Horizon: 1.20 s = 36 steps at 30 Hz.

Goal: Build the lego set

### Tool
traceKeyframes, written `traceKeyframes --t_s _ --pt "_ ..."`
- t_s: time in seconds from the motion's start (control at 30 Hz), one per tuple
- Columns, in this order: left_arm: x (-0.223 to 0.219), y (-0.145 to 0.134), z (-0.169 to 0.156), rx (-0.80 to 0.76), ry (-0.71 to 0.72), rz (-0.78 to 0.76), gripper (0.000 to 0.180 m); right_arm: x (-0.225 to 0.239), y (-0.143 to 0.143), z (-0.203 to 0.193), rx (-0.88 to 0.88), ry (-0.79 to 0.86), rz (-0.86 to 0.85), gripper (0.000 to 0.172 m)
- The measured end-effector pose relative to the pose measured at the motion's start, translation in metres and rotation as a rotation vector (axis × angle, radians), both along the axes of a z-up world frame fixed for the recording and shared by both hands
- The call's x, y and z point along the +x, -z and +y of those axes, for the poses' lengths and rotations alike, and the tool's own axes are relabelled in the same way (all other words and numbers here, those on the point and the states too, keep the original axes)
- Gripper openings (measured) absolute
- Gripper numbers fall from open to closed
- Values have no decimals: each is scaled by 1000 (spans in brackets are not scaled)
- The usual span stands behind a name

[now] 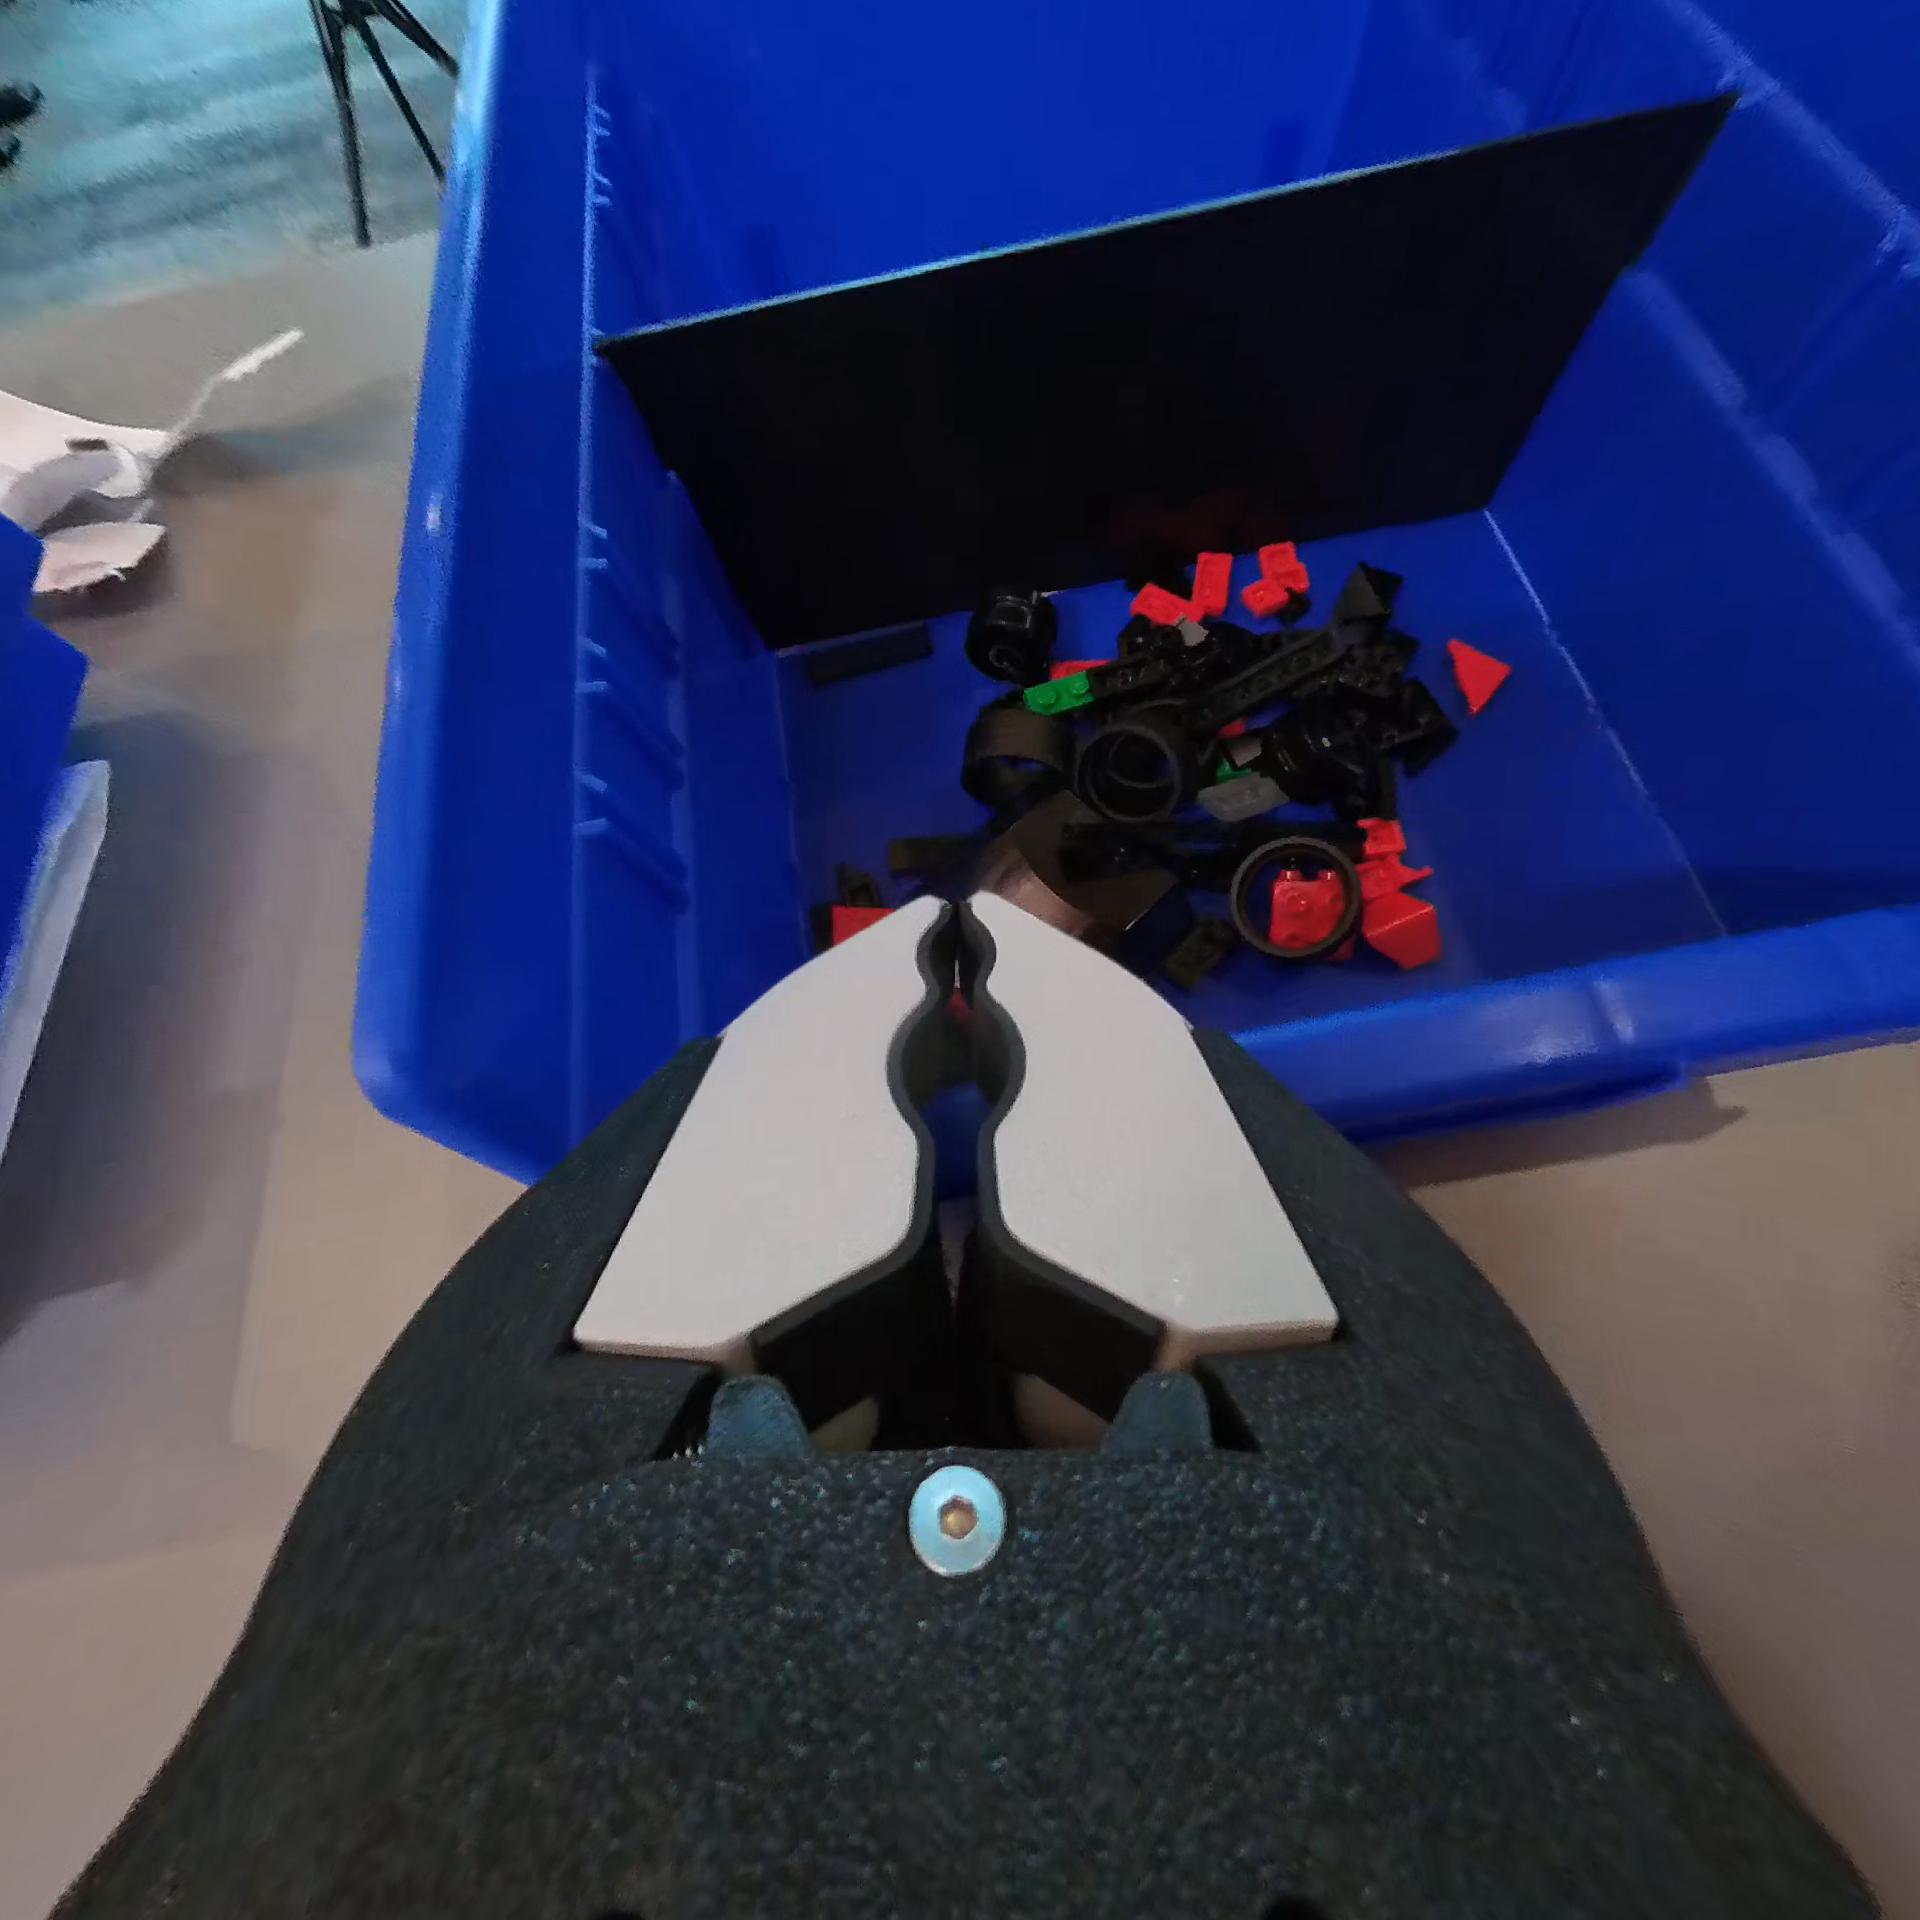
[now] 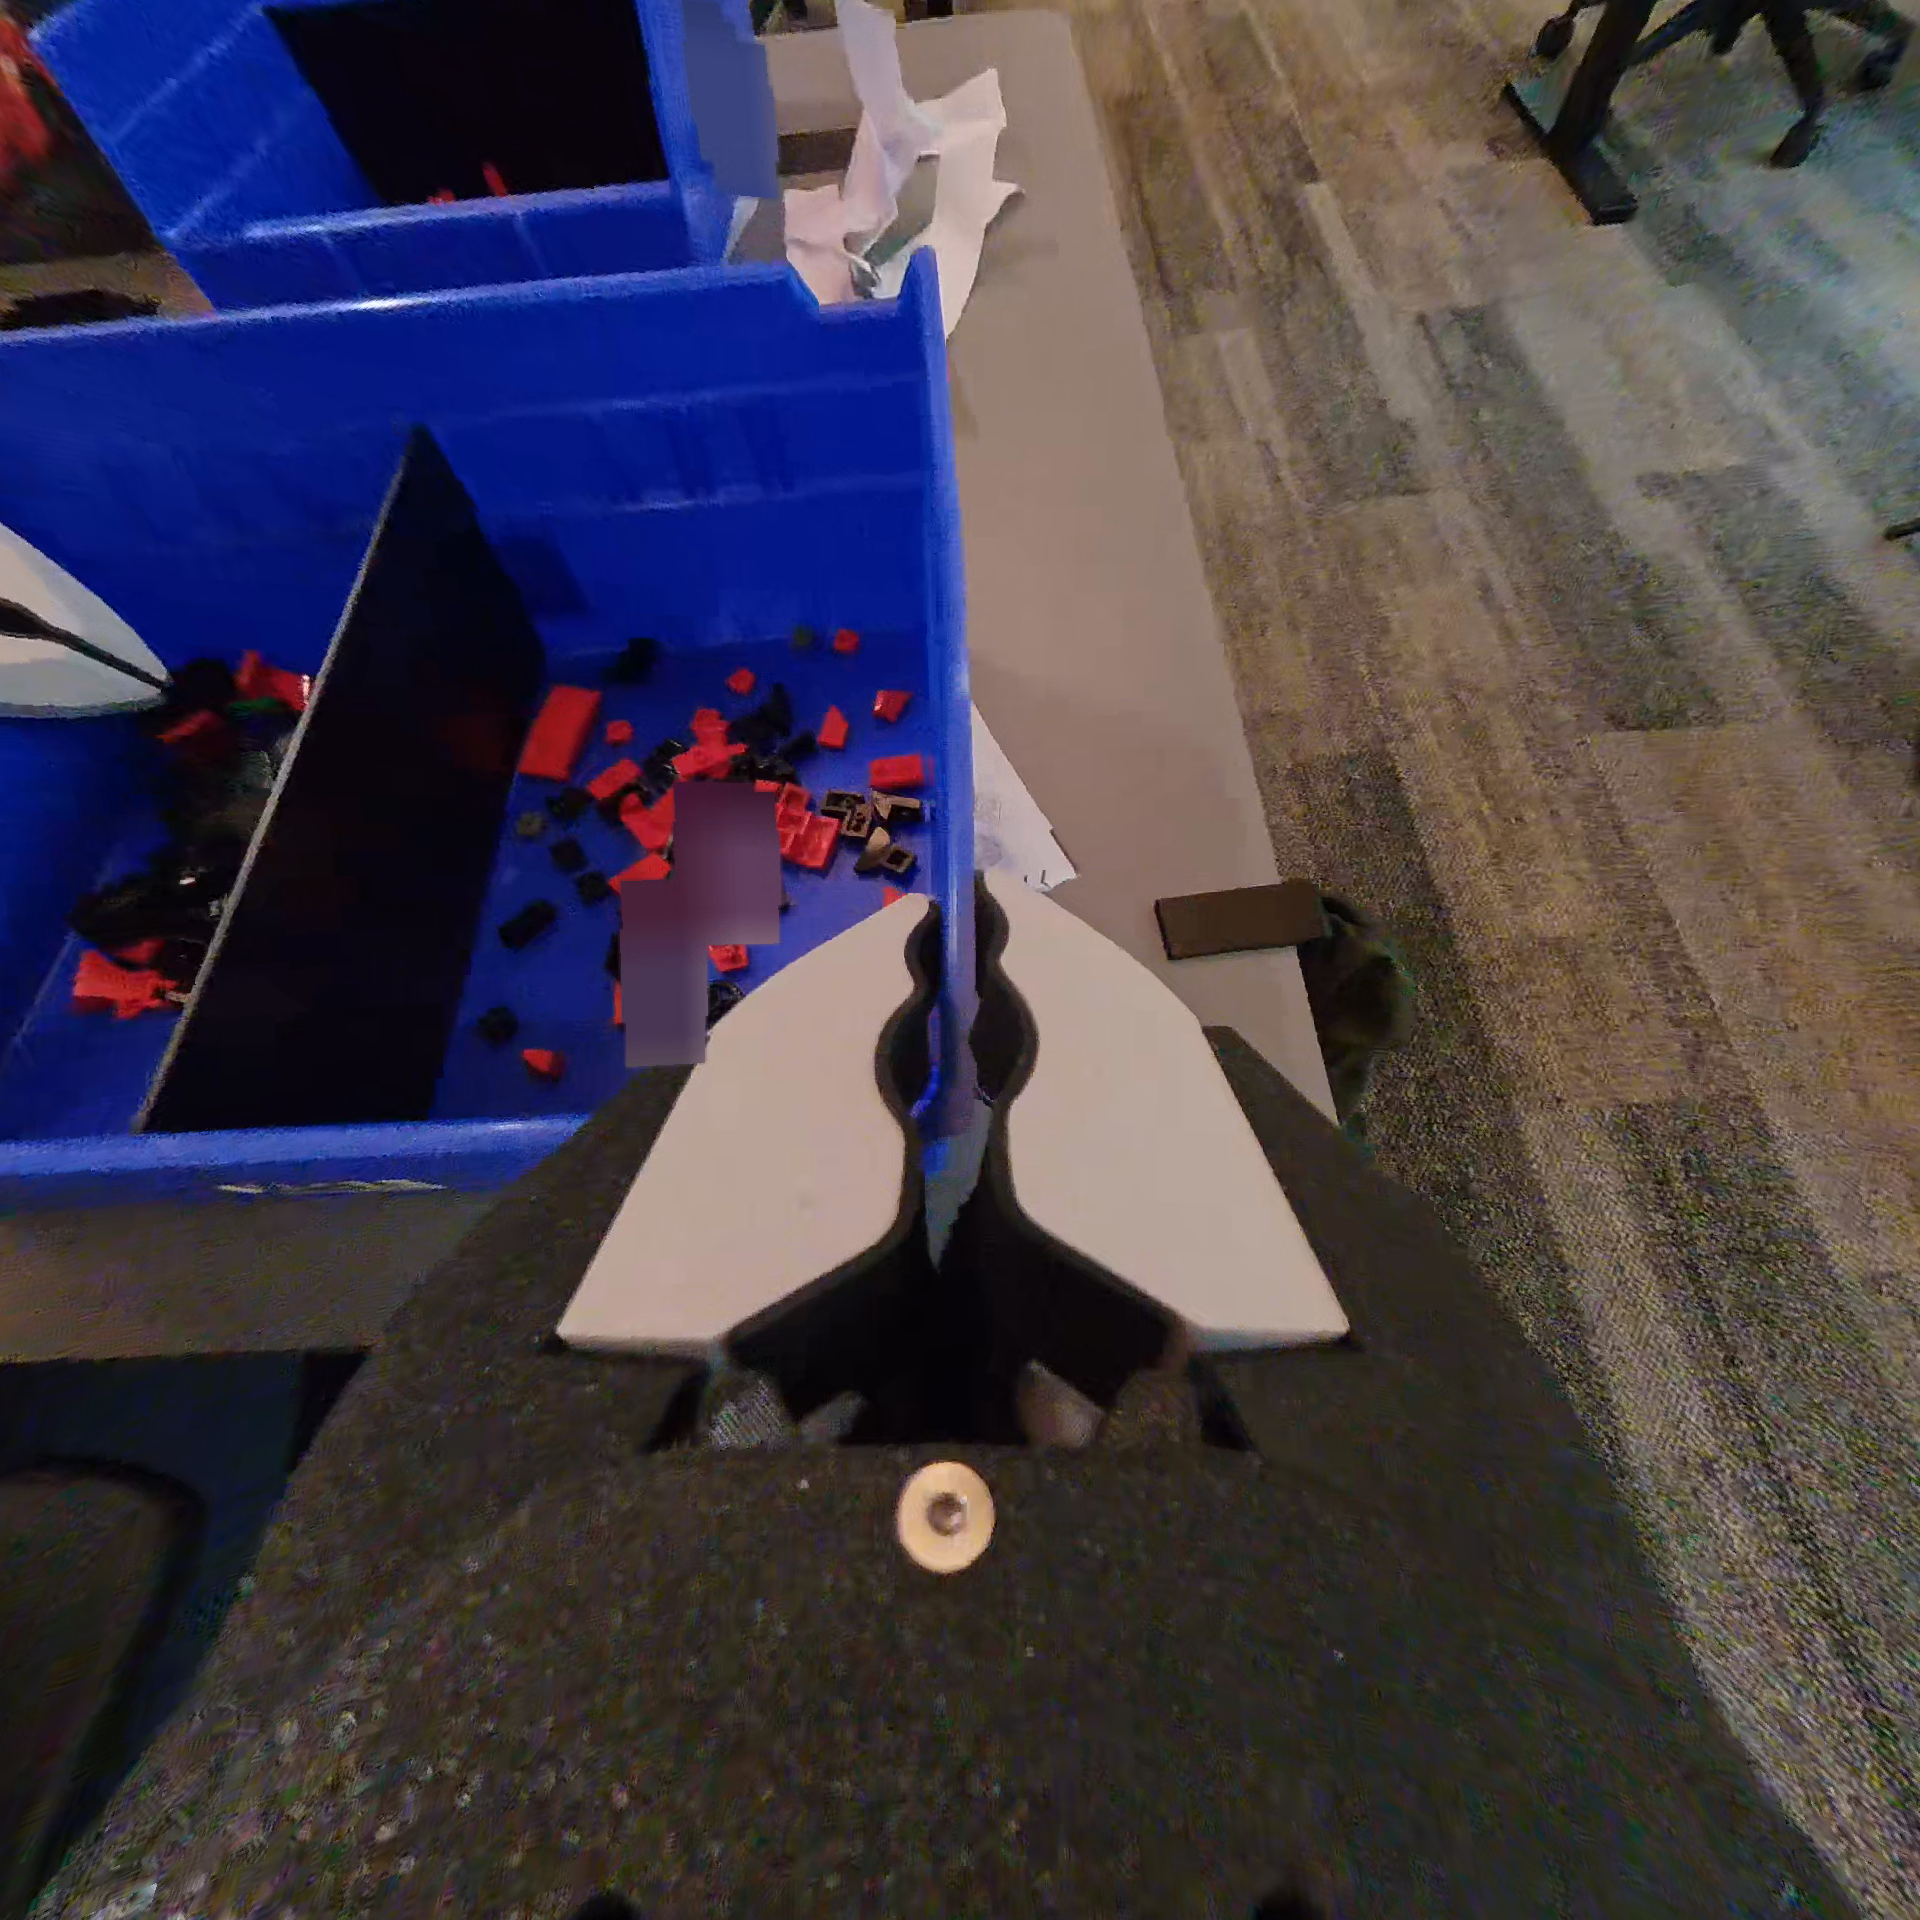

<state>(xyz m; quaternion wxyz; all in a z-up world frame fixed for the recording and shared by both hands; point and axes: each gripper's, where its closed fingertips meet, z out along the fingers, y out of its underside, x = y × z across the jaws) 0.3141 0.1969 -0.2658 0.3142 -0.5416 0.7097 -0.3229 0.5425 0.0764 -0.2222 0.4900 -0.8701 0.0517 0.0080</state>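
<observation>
Fingers first: the left gripper [image 1: 957, 914] has its two grey fingers [image 1: 831, 1039] pinched together at the tips, nothing big between them. There's a sliver of red showing low in the slot, but I can't tell if that's a piece being held or just something in the bin below. The tips are hanging just over the near wall of a blue bin [image 1: 1558, 997], and right ahead of them is sitting a heap of black, red and green bricks [image 1: 1195, 769], with a couple of black rings mixed in. Beyond the heap a black divider [image 1: 1091, 436] is standing across the bin. Off to the left of the fingers, crumpled white paper [image 1: 94, 488] is lying on the grey table [image 1: 260, 1143].

Over in the right view, the right gripper [image 2: 957, 914] is sitting nearly closed, clamping the bin's side wall [image 2: 951, 644], one finger inside and one outside, pads pressing the thin blue plastic. Left of the fingers, scattered red and black bricks [image 2: 717, 769] are lying on the bin floor this side of the divider. Right of them a dark flat slab [image 2: 1242, 916] is resting near the table edge. A second blue bin [image 2: 416, 239] is sitting farther ahead.

Both compartments are already holding pieces.
</observation>
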Motion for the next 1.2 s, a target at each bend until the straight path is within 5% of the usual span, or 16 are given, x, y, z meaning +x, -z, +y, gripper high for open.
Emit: traceKeyframes --t_s 0.23,0.3,0.33,0.4,0.5,0.63,0.77,0.9,1.0,1.13,1.17,1.2 --pt "1 -3 -1 -2 14 -49 1 3 -1 -1 -124 -10 -84 10" --pt "-6 -13 -4 -29 6 -120 10 12 -15 -2 -127 46 -150 49" --pt "-15 -24 -8 -44 15 -174 15 9 -33 0 -73 62 -169 54" --pt "-40 -45 -10 -23 22 -260 35 -21 -85 10 125 27 -174 61" --pt "-90 -71 2 7 -41 -309 97 -106 -148 30 383 -137 -170 67" --pt "-163 -112 9 -81 -153 -392 144 -230 -171 66 570 -409 -50 101" --pt "-233 -161 -1 -133 -162 -639 133 -325 -184 92 719 -654 157 101" --pt "-282 -182 6 -85 -203 -687 63 -388 -191 90 804 -851 204 106" --pt "-301 -199 8 -124 -250 -775 41 -437 -171 85 791 -1012 298 136" --pt "-312 -208 4 -80 -324 -871 81 -487 -138 101 780 -1040 379 144" --pt "-312 -207 3 -54 -335 -854 101 -497 -137 102 804 -1060 372 122" --pt "-313 -205 3 -29 -352 -832 116 -510 -135 98 829 -1105 359 81"
